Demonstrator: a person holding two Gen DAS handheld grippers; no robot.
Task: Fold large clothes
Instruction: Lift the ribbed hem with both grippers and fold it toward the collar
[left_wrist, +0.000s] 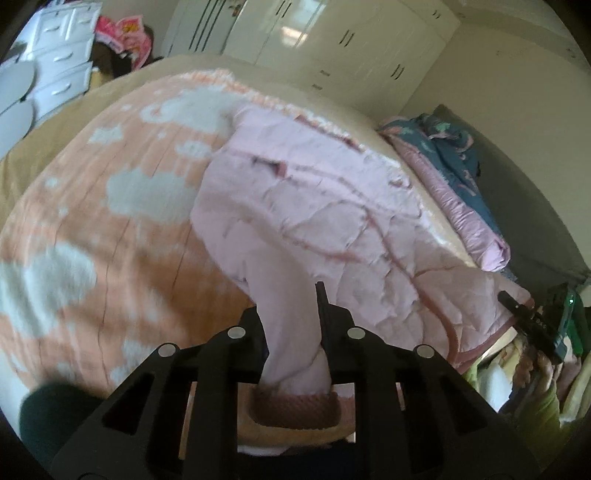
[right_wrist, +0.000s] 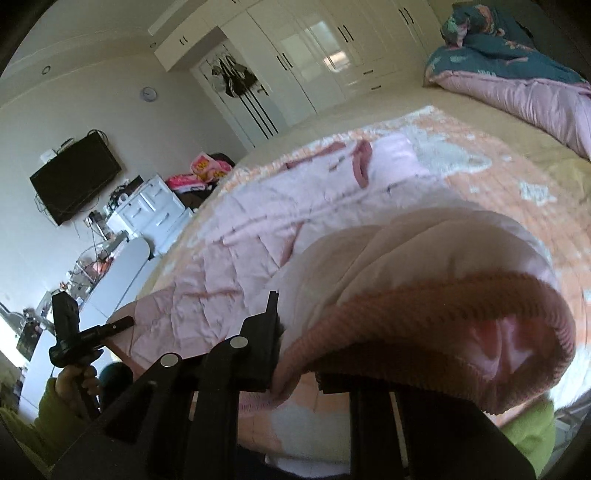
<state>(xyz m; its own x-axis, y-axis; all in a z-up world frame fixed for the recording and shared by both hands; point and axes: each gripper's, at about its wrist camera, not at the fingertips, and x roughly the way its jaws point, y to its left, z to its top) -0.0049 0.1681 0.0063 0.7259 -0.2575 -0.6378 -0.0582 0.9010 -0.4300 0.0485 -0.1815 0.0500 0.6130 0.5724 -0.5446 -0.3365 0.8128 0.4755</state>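
A pale pink quilted jacket (left_wrist: 332, 221) lies spread on the bed, over an orange blanket with white clouds (left_wrist: 92, 206). My left gripper (left_wrist: 291, 317) is shut on one sleeve of the jacket, near its ribbed pink cuff (left_wrist: 295, 410), and holds it off the bed. My right gripper (right_wrist: 295, 332) is shut on the other sleeve; its ribbed cuff (right_wrist: 443, 321) hangs close over the lens and hides the right finger. The jacket body (right_wrist: 236, 243) lies beyond it. Each gripper shows in the other's view: the right one (left_wrist: 517, 306), the left one (right_wrist: 110, 325).
A folded teal and pink quilt (left_wrist: 461, 177) lies at the bed's far side (right_wrist: 517, 74). White wardrobes (right_wrist: 314, 55) stand behind the bed. White drawers (right_wrist: 147, 210), a wall TV (right_wrist: 74, 181) and a cluttered desk stand beside the bed.
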